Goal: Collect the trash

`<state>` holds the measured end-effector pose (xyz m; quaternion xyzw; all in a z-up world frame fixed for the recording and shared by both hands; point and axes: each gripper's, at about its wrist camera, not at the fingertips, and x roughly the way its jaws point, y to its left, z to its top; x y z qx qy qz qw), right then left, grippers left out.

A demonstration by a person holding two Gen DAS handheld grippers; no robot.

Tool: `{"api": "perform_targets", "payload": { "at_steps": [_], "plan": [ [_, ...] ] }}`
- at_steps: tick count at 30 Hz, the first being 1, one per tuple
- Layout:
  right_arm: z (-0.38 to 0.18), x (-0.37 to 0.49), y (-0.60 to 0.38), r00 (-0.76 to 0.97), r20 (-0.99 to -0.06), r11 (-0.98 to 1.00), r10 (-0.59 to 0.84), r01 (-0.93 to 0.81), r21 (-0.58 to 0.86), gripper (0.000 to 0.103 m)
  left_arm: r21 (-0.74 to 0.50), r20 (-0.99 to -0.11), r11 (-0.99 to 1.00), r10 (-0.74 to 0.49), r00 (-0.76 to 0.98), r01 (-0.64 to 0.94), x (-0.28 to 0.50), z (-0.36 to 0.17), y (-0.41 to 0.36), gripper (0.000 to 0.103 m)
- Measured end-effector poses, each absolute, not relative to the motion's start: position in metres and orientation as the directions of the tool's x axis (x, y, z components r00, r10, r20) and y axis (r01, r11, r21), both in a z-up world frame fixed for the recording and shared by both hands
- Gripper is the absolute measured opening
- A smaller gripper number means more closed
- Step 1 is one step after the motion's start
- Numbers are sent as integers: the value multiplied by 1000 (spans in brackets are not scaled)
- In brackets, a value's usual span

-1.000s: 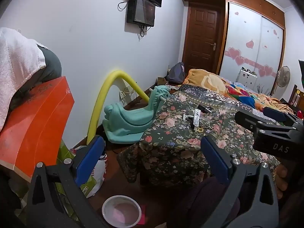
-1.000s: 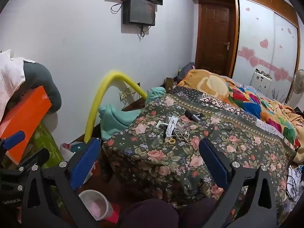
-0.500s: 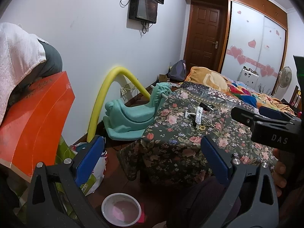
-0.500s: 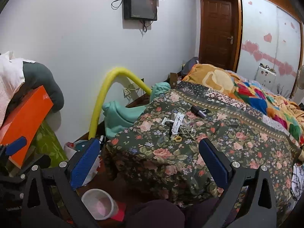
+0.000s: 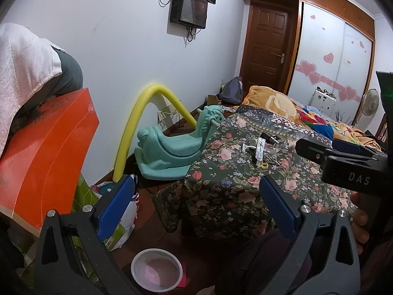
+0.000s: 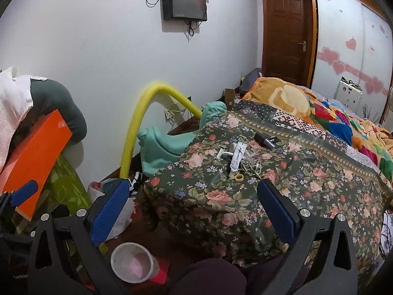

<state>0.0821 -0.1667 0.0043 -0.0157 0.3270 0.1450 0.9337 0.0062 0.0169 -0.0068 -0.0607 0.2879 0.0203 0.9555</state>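
Note:
Small litter lies on the floral bedspread: a white wrapper strip, a white razor, a yellow ring, tangled thin wire and a dark tube. The wrapper strip also shows in the left wrist view. A white plastic bin with a pink bottom stands on the floor below; it also shows in the right wrist view. My left gripper is open and empty. My right gripper is open and empty, short of the litter, and it shows at the right in the left wrist view.
A teal rocking horse and a bent yellow foam tube stand between bed and wall. An orange box under piled cloth is at the left, with bags beneath. A wooden door is beyond.
Both grippers have shifted slightly forward toward the bed corner, so the litter looks a little nearer. Both stay open and empty.

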Motion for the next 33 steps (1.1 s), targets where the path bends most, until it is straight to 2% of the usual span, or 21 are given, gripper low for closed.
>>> {"api": "perform_targets", "payload": {
  "at_steps": [33],
  "plan": [
    [12,81,-168,748,-608,956,267,-283,72,103,-99,-555,993,4,832,-71,9,-6,18,102]
  ]
}}
